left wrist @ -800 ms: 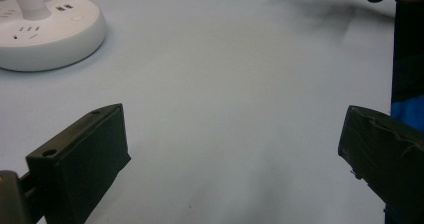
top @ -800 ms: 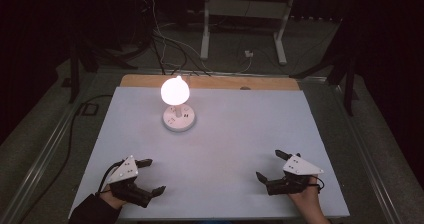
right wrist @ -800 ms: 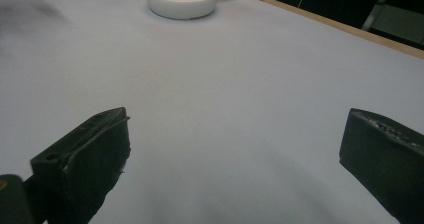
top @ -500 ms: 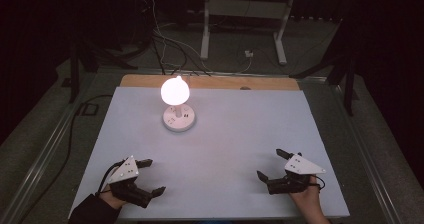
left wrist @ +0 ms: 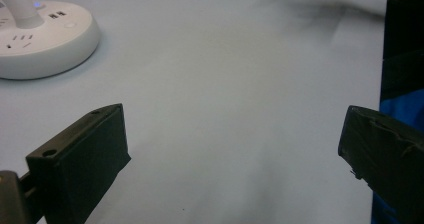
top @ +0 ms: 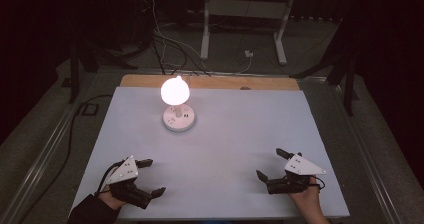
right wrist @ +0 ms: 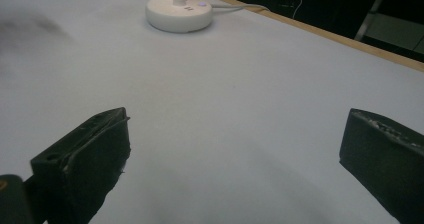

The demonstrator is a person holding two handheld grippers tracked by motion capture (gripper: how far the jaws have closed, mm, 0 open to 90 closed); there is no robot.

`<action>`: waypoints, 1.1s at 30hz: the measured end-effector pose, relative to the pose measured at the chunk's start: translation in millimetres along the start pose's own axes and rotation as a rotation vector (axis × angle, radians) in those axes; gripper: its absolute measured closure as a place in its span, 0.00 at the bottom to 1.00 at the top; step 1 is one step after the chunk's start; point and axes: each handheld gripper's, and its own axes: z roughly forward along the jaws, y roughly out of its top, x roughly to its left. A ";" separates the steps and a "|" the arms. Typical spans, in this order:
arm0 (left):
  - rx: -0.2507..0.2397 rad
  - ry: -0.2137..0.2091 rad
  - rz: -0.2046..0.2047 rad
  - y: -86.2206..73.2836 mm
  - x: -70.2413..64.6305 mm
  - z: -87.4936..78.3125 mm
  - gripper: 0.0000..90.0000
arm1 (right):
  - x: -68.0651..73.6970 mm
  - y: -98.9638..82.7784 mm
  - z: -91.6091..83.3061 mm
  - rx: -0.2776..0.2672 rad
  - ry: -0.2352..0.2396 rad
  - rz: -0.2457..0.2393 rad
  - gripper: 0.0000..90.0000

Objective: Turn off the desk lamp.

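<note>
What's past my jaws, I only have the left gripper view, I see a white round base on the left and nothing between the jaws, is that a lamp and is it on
Observer: Yes. In the high view the lamp has a glowing bulb above its round base, on the far left part of the table.
Operator: Where is the other gripper?
Observer: The right gripper sits near the table's front right, jaws wide apart, holding nothing.
Operator: Is my left gripper close to the lamp?
Observer: No. The left gripper is at the front left edge, open, with bare table between it and the base.
</note>
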 end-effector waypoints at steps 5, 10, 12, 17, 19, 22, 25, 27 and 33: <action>-0.014 -0.013 -0.003 3.8 -0.7 -2.0 0.00 | 0.8 0.4 -0.3 -0.003 -0.001 0.002 0.00; -0.022 -0.019 -0.012 7.4 -1.1 -3.2 0.00 | 0.8 0.7 -0.2 -0.006 -0.002 0.006 0.00; -0.025 -0.018 -0.016 8.8 -0.7 -3.5 0.00 | 0.6 0.6 0.2 -0.004 0.001 0.008 0.00; -0.023 -0.012 -0.018 17.7 2.1 -2.9 0.00 | 1.0 1.1 0.1 -0.012 0.004 0.013 0.00; -0.033 -0.002 -0.025 20.3 2.3 -2.4 0.00 | 0.9 1.1 -0.3 -0.015 0.002 0.018 0.00; -0.037 0.021 -0.025 24.2 3.1 -0.6 0.00 | 0.5 1.4 -1.6 -0.022 -0.002 0.016 0.00; -0.040 0.038 -0.027 28.9 6.2 0.9 0.00 | -0.1 1.1 -1.5 -0.022 -0.003 0.023 0.00; -0.051 0.041 -0.034 32.9 8.7 1.6 0.00 | 0.2 1.1 -1.3 -0.021 -0.003 0.021 0.00; -0.037 0.068 -0.025 41.8 12.6 6.9 0.00 | 0.7 1.6 -1.2 -0.025 -0.002 0.017 0.00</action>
